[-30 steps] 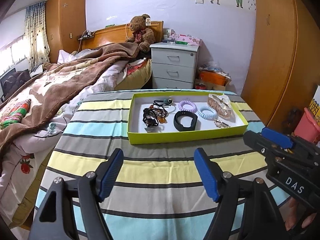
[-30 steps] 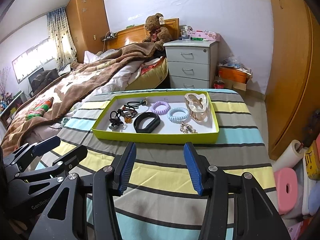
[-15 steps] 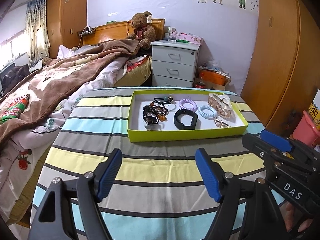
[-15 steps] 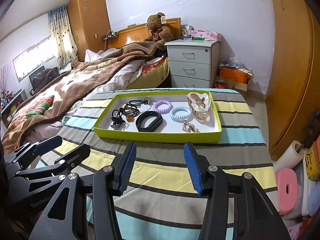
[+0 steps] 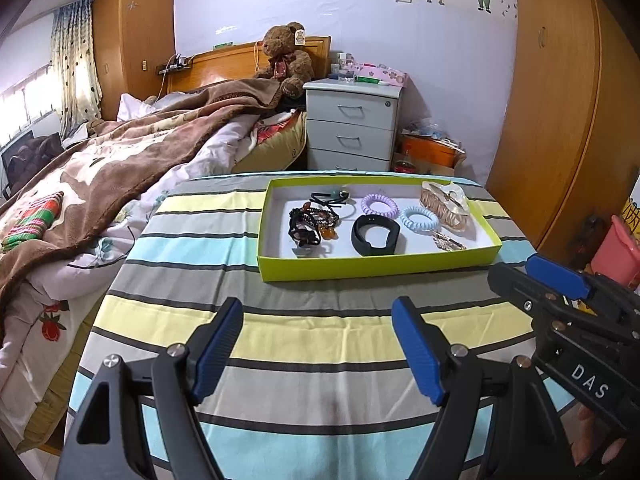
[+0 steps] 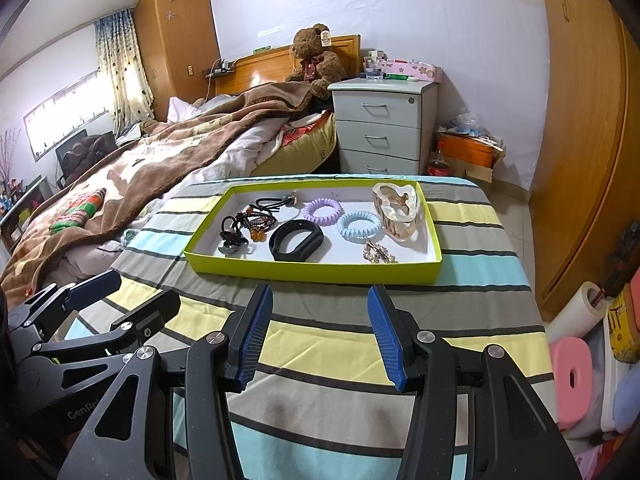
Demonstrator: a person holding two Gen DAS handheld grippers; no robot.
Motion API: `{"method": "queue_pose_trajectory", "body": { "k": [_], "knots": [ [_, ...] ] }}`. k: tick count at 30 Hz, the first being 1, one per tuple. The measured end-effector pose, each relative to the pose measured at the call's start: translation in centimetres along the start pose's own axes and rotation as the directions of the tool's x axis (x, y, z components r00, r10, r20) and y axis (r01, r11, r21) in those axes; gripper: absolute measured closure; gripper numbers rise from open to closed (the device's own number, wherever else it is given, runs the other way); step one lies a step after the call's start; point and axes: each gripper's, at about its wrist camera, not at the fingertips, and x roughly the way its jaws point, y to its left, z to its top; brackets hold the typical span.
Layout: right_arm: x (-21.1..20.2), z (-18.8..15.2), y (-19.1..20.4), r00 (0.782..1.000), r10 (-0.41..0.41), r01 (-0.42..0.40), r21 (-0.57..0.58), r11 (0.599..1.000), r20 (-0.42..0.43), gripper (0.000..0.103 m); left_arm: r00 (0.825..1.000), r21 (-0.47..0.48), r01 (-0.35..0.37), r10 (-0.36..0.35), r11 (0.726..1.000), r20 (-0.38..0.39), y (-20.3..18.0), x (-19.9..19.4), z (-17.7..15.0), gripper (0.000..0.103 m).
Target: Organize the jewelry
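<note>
With both grippers' fingers (image 5: 416,354) (image 6: 256,336) open and empty above the striped table (image 5: 280,328), we should reach over the green tray (image 5: 376,270) wall and pick one piece cleanly.

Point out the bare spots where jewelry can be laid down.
Free: striped tablecloth left of the green tray, and the strip between tray and both claws. Inside, only the tray's near-left corner is bare; elsewhere it is crowded.

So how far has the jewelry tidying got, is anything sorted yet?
Barely started, it seems. All pieces lie loose in the green tray: black band, purple and blue coil ties, hair claw, a tangle of dark beaded pieces. Left gripper and right gripper hover open and empty above the striped cloth. Everything remains to sort.
</note>
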Motion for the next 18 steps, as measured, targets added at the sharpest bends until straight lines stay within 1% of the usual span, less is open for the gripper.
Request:
{"method": "queue_pose_trajectory", "body": {
  "k": [18],
  "knots": [
    [0.19, -0.14, 0.01, 1.0, 0.0, 0.0, -0.006, 1.0, -0.004, 0.053, 1.0, -0.008, -0.01, 0.01, 1.0, -0.002, 0.24, 0.15, -0.04, 0.024]
  ]
}}
